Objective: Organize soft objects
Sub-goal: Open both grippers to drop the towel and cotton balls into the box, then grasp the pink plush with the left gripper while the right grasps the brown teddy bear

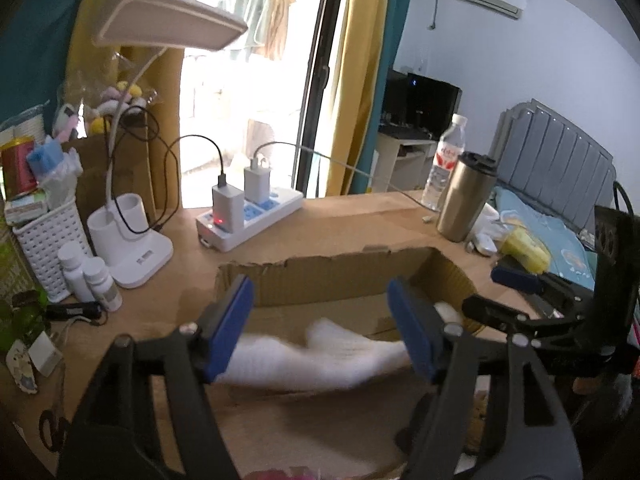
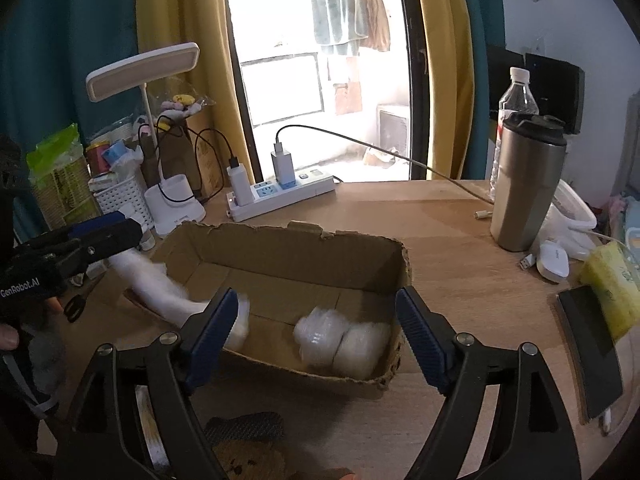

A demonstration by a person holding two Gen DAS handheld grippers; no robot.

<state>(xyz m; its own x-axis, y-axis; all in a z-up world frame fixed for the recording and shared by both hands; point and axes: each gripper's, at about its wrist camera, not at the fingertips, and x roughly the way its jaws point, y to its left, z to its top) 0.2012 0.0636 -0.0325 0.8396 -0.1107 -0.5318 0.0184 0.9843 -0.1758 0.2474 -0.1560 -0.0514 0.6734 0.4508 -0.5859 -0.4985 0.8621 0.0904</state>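
White sock (image 2: 160,284) draped over our cardboard box (image 2: 280,248) rim, lower left, both our jaws apart, left gripper (image 1: 320,328), right gripper (image 2: 318,332).

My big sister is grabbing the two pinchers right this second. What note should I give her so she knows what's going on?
Left gripper: open, holding nothing, with the long white soft piece just below its fingers.
Right gripper: open and empty, above the near wall of the cardboard box.
Long white piece: draped over the box's left wall, one end inside and one end out. It looks blurred.
Done: two white bundles lie in the box's near right corner.
Left: get the long piece fully in. A brown plush bear sits outside on the table, probably next.
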